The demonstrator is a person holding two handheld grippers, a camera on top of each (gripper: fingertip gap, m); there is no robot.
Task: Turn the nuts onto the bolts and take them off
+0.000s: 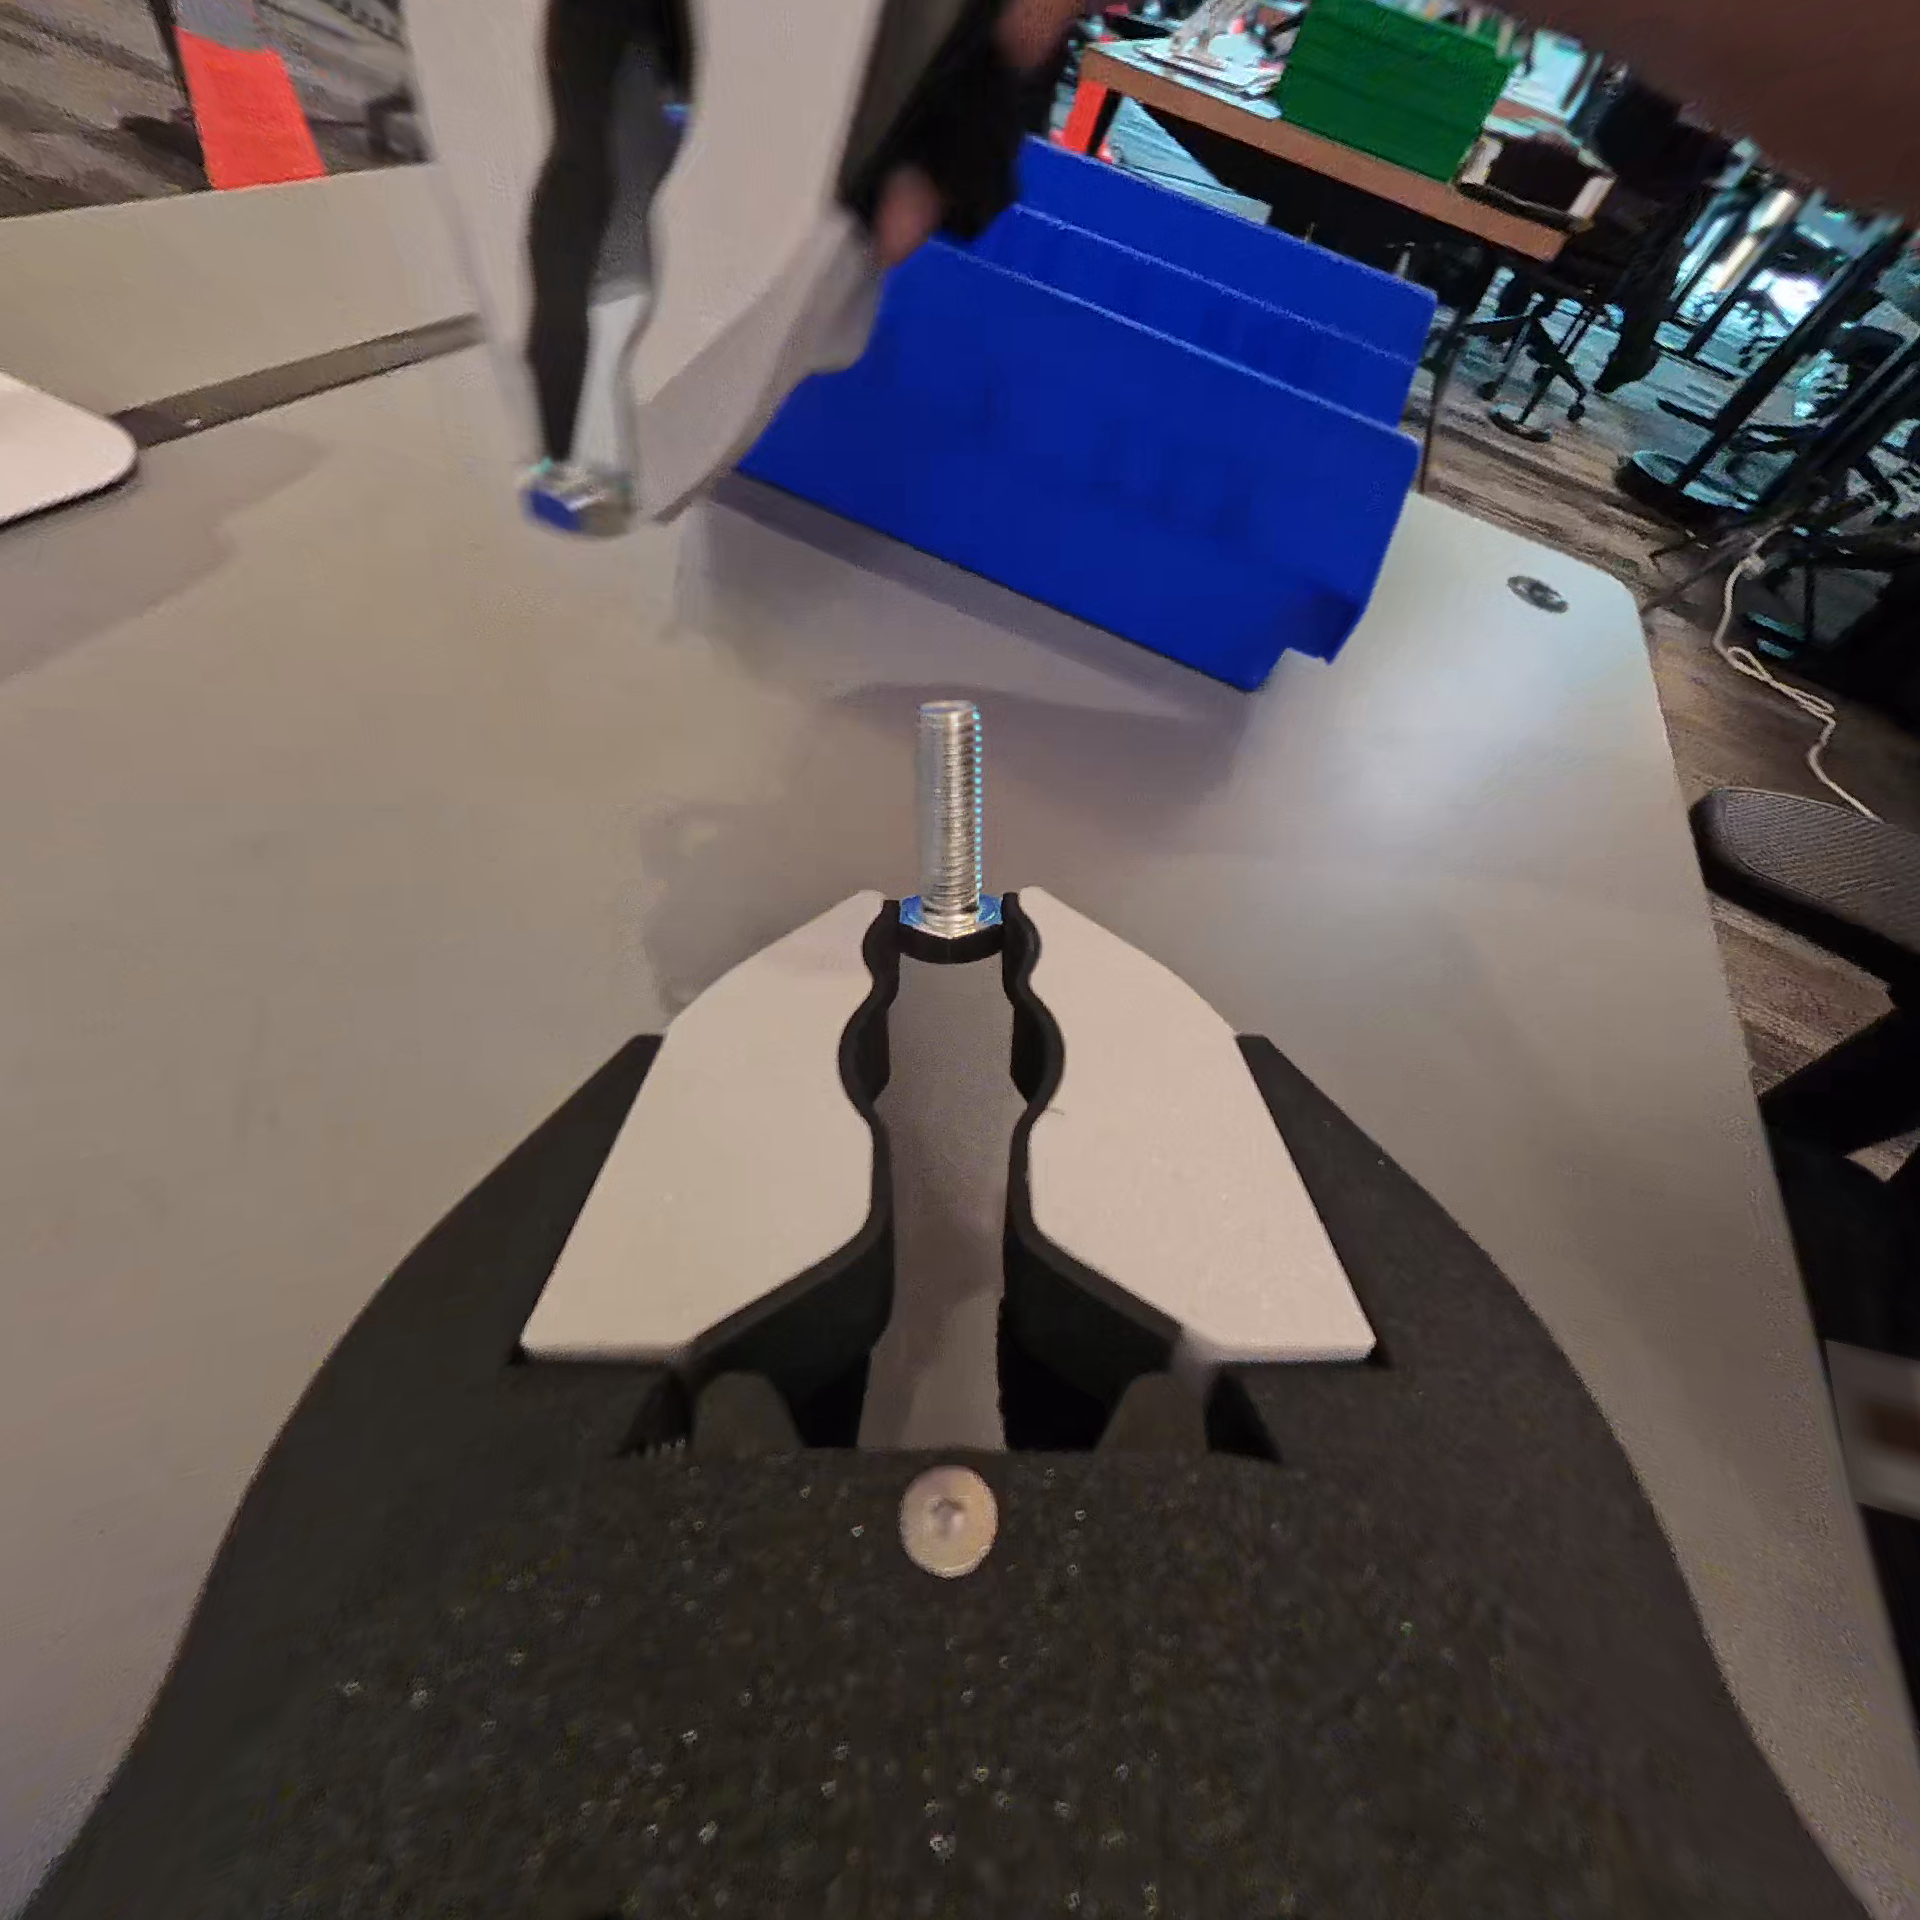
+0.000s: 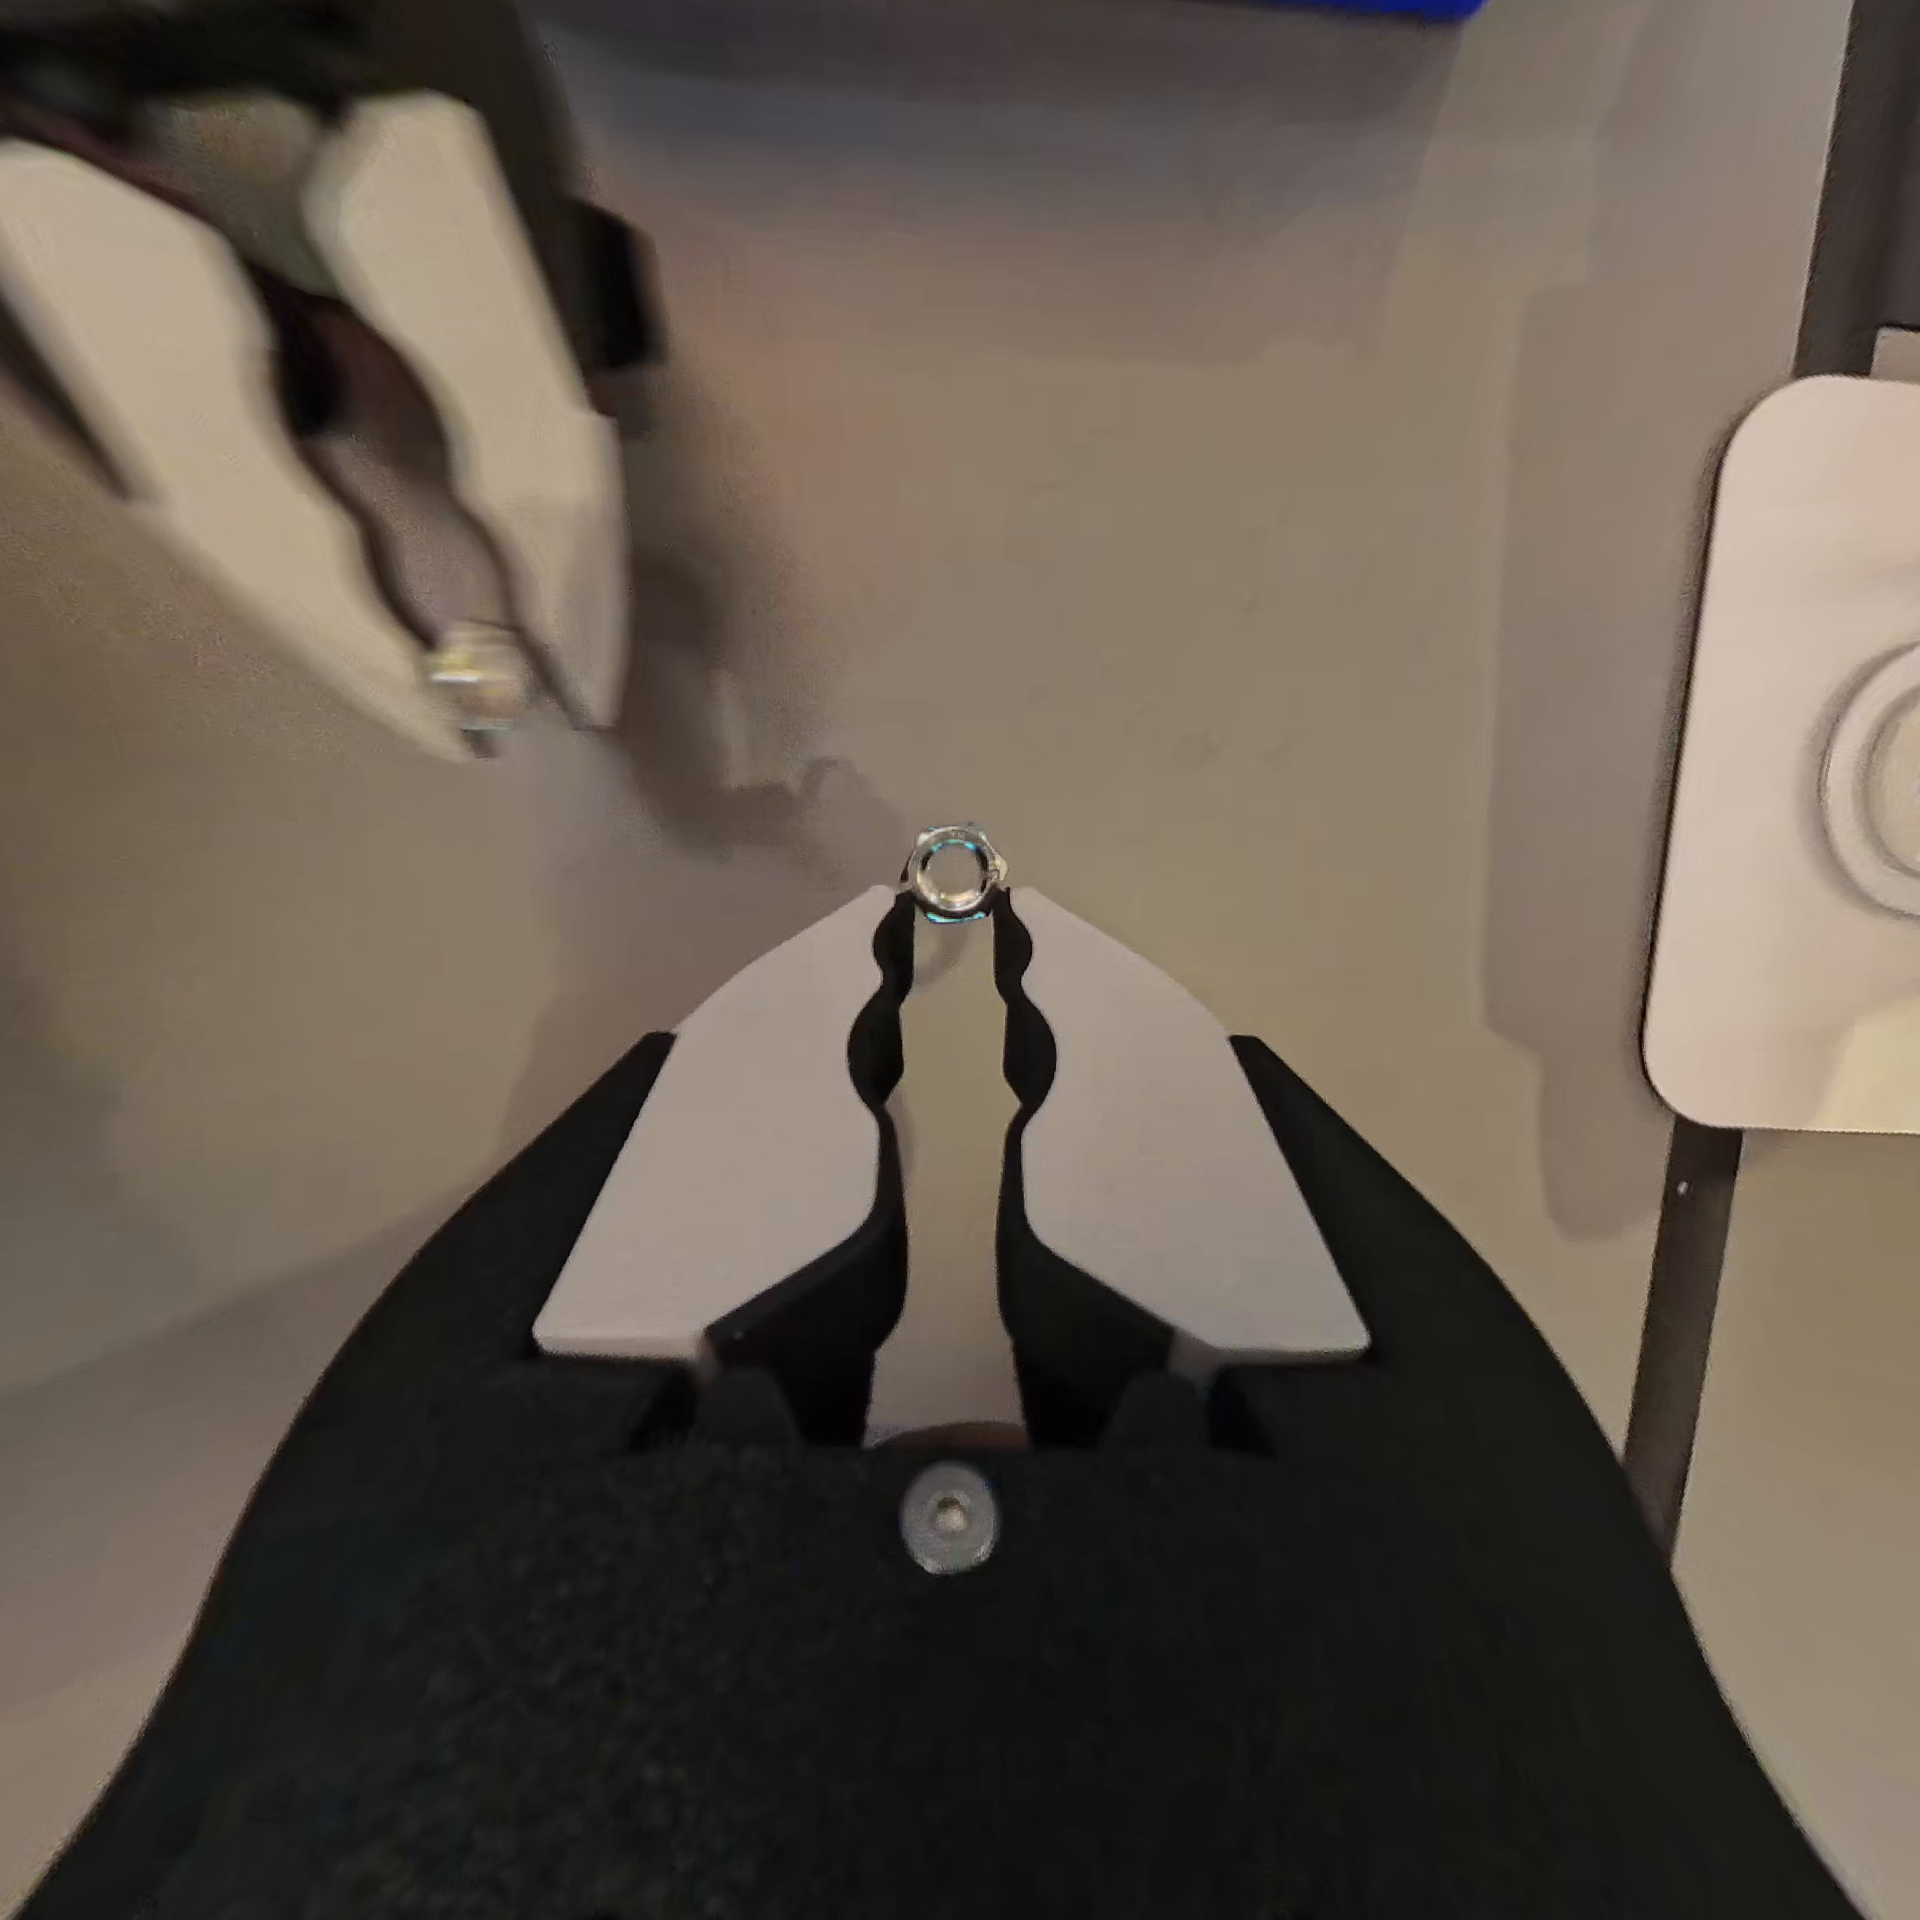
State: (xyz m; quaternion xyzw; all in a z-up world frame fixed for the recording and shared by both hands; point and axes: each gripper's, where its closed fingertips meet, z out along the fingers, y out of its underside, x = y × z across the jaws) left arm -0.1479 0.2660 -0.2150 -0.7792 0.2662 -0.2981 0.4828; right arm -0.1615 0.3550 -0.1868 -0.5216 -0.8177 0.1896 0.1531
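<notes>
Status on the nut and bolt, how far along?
Done: both parts are picked up. The left gripper clamps the bolt by its head, thread up; the right gripper pinches the nut. In hand: the nut hangs apart from the bolt, off to one side. Left: align, thread on, then take off.

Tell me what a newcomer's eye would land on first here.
Probably the silver bolt, standing threads-up with its head pinched at the tips of the left gripper over the grey table. Next, the small hex nut clamped in the right gripper, hole facing the camera. Behind the bolt sits a bright blue bin.
</notes>
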